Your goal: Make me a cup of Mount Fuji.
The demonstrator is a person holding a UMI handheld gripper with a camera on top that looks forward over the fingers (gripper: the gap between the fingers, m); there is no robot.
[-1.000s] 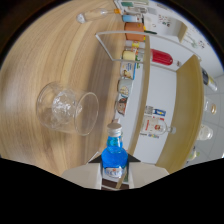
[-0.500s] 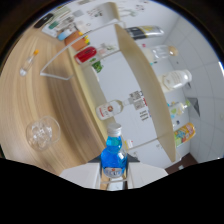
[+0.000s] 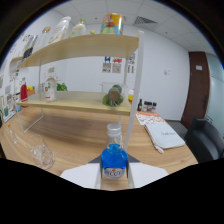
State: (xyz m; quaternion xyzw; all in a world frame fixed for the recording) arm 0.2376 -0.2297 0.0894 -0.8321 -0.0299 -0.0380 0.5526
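A small clear bottle of blue liquid [image 3: 114,159] with a pale cap and a label stands upright between my white fingers [image 3: 80,176]. My gripper [image 3: 114,173] is shut on it, holding it above the wooden table [image 3: 75,135]. An empty clear glass [image 3: 44,156] lies on the table just ahead of the fingers and to their left, apart from the bottle.
A two-level wooden shelf [image 3: 80,47] with clear supports stands beyond the bottle, carrying bottles, a red bottle [image 3: 23,92], a green item [image 3: 114,96] and a can [image 3: 113,23]. A white notebook [image 3: 164,136] lies to the right, near a dark chair [image 3: 206,142].
The view has swung upright and turned toward the shelf and back wall. The blue bottle has stayed between the fingers. The glass now sits nearer, left of the fingers.
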